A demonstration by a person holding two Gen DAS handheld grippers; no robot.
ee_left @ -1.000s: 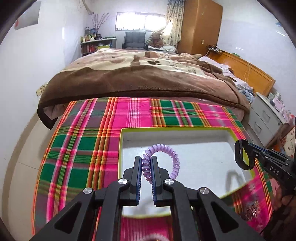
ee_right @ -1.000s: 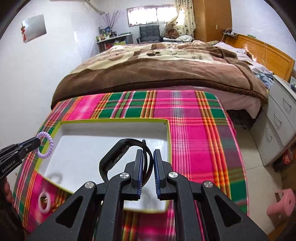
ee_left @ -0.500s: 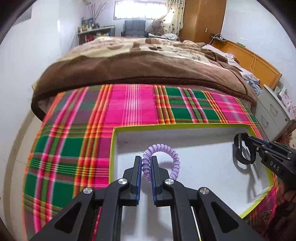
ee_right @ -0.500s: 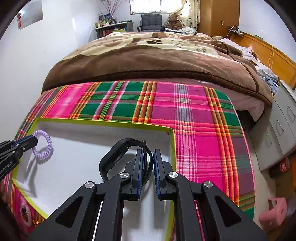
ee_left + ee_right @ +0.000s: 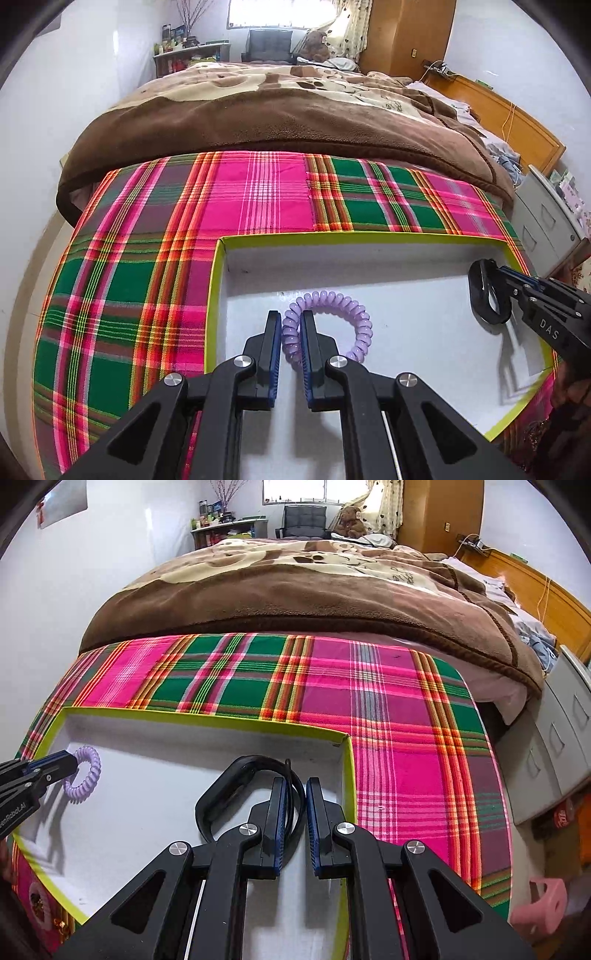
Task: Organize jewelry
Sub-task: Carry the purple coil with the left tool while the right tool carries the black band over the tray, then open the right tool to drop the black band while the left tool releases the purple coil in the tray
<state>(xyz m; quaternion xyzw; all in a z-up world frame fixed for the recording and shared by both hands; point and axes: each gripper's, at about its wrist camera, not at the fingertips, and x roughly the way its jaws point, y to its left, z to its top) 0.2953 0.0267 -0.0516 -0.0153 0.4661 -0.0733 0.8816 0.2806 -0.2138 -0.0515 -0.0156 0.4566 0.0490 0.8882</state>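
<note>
Both claws hang inside a shallow green-rimmed white tray (image 5: 369, 236) on the plaid cloth (image 5: 258, 199). Left gripper (image 5: 291, 325) pinches a purple coil bracelet (image 5: 347, 302) near the tray's left wall; right gripper (image 5: 294, 794) pinches a black band (image 5: 236, 771) beside the right wall. Only the right view shows a pink stool (image 5: 543, 904).

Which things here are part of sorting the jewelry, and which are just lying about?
Part of the job:
purple coil bracelet, held by left tool
black band, held by right tool
white tray

Just lying about:
brown blanket
teddy bear
pink stool
</note>
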